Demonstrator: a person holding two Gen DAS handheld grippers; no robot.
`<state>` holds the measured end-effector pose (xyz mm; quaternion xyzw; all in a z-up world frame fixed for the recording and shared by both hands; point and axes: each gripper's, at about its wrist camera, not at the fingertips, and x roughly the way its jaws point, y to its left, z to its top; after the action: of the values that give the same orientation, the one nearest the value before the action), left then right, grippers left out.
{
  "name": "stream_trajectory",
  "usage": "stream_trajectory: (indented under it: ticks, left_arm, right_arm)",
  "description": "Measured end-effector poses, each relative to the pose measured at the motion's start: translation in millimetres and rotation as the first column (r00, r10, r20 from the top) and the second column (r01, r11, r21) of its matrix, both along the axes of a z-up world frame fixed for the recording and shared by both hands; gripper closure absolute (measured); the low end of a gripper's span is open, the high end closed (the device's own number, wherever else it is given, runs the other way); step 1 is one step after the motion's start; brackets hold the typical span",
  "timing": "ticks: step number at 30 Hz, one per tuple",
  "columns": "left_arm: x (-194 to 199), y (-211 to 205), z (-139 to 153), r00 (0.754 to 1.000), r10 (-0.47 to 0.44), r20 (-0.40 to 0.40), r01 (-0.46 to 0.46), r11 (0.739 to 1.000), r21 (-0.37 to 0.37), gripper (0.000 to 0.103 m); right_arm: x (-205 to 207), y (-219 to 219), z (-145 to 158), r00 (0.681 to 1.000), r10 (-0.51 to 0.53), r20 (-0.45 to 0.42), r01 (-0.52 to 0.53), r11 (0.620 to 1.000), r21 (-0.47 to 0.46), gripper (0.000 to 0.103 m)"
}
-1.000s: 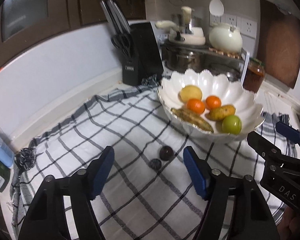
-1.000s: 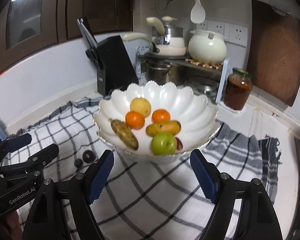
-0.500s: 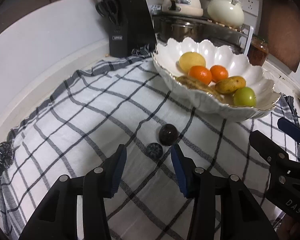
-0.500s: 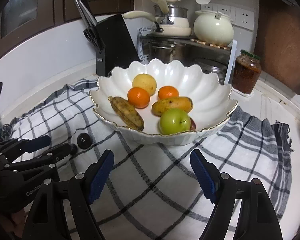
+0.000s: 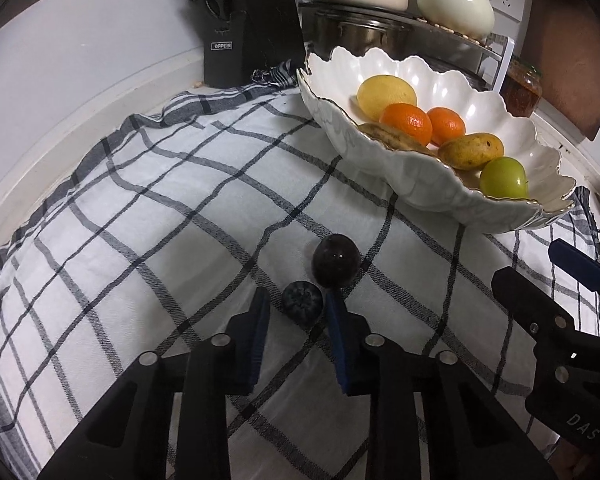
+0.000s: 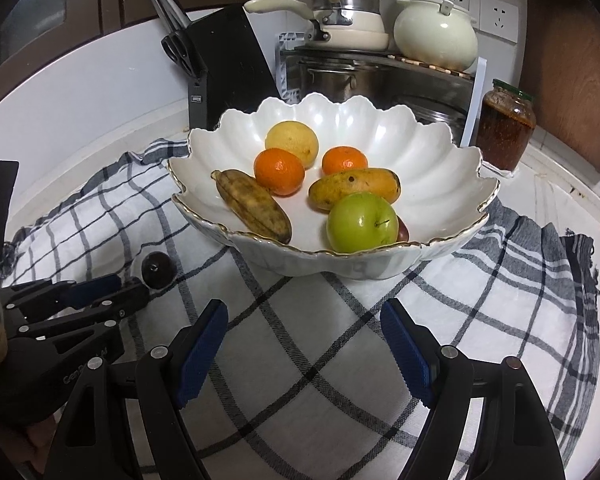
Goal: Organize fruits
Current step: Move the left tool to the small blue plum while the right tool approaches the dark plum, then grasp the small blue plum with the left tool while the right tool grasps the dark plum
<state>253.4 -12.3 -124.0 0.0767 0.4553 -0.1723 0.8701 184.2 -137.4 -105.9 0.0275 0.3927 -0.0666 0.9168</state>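
Note:
A blueberry (image 5: 302, 303) lies on the checked cloth (image 5: 148, 216) right between the tips of my left gripper (image 5: 298, 308), whose jaws are narrowed around it without clearly touching. A dark plum (image 5: 335, 260) lies just beyond it; it also shows in the right wrist view (image 6: 158, 269). The white scalloped bowl (image 6: 440, 152) holds a lemon (image 6: 292, 144), two oranges (image 6: 279, 171), a banana (image 6: 252, 204), a mango (image 6: 354, 187) and a green apple (image 6: 362, 223). My right gripper (image 6: 304, 344) is open and empty in front of the bowl.
A black knife block (image 5: 244, 20) stands at the back wall. Pots (image 6: 340, 20) and a white lidded pot (image 6: 436, 32) sit on a rack behind the bowl. A jar (image 6: 506, 124) stands to the bowl's right. A wooden board (image 6: 572, 60) leans at far right.
My left gripper has come down and forward to the blueberry and its jaws have narrowed around it. My right gripper has moved a little closer to the bowl, still open.

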Motion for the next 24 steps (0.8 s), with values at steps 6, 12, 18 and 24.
stream_trajectory:
  ticks: [6,12,18,24]
  left_arm:
    - [2.2,-1.6,-0.5,1.0,-0.005,-0.004,0.005,1.0,-0.006,0.081]
    - [-1.6,1.3,1.6,1.0,0.004,0.0,-0.004,1.0,-0.014,0.082]
    - [-9.2,14.5,13.3,0.999,0.033,0.022,-0.032,0.999,-0.019,0.082]
    - [-16.2,39.8,24.1,0.995,0.094,0.043,-0.094,0.995,-0.017,0.082]
  right_arm:
    - [1.3,-1.1,-0.2,1.0,-0.003,-0.003,0.003,1.0,0.0,0.024]
    - [0.7,-0.8,0.6,1.0,-0.002,-0.002,0.002,1.0,0.0,0.024]
    - [-1.7,5.7,4.4,1.0,0.014,0.008,-0.014,1.0,0.002,0.024]
    - [-1.1,26.8,10.6,0.997,0.074,0.022,-0.074,0.997,-0.002,0.024]
